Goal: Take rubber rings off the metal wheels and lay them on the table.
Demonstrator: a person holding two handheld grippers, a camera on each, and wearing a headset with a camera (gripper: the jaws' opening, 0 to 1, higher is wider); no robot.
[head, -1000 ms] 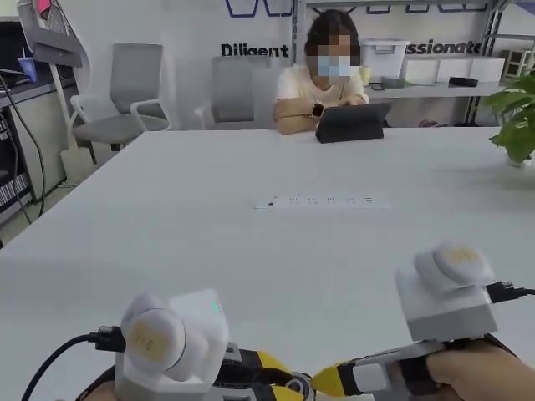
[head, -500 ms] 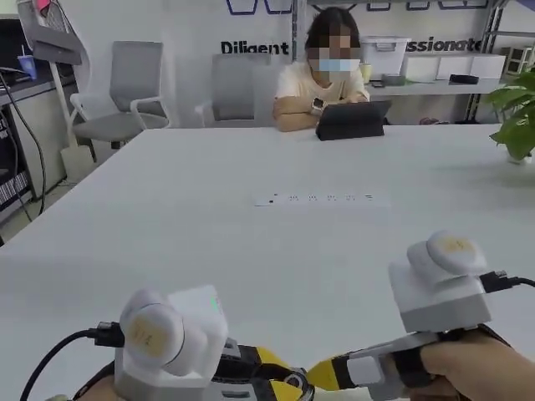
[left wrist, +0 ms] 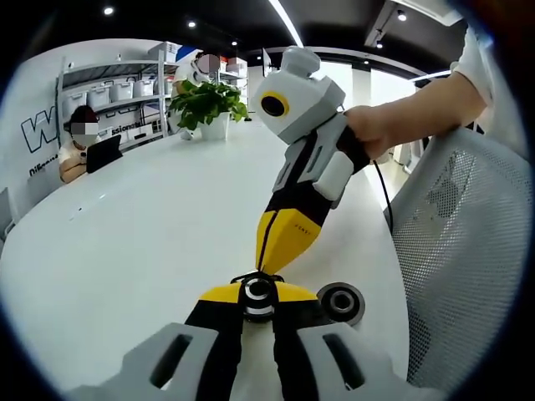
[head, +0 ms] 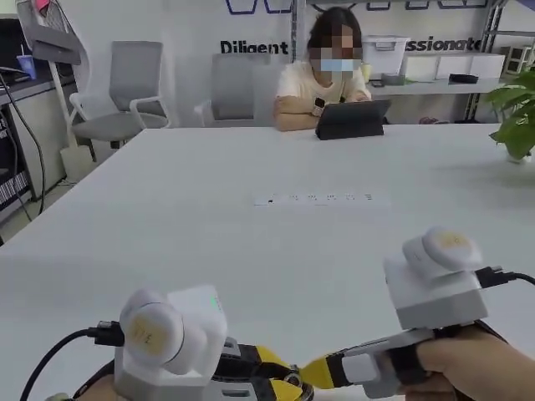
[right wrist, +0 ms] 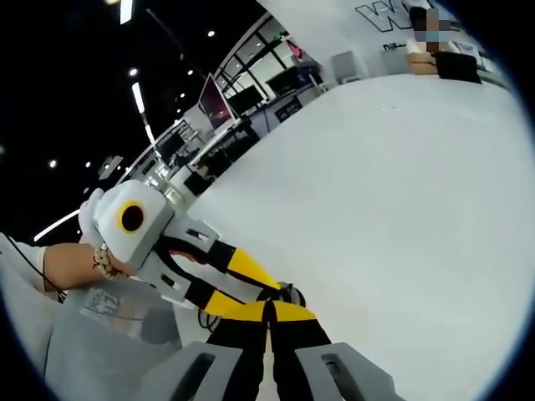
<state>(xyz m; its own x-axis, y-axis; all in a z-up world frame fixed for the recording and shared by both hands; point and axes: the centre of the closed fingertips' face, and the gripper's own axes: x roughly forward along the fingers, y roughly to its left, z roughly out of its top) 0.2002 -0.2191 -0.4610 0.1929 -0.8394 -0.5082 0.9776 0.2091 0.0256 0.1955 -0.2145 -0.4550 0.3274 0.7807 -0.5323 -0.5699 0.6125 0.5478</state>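
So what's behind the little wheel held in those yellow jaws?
The right gripper is just behind the metal wheel, apparently pinching its rubber ring. A second wheel lies beside it on the table. The held wheel's far side is hidden.

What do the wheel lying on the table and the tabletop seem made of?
Wheel: shiny grey centre, probably metal; matt black outer ring, likely rubber. Tabletop: smooth white, soft sheen, perhaps laminate; uncertain.

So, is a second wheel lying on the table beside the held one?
Yes, a second wheel lies on the table just beside the wheel between the left gripper's jaws.
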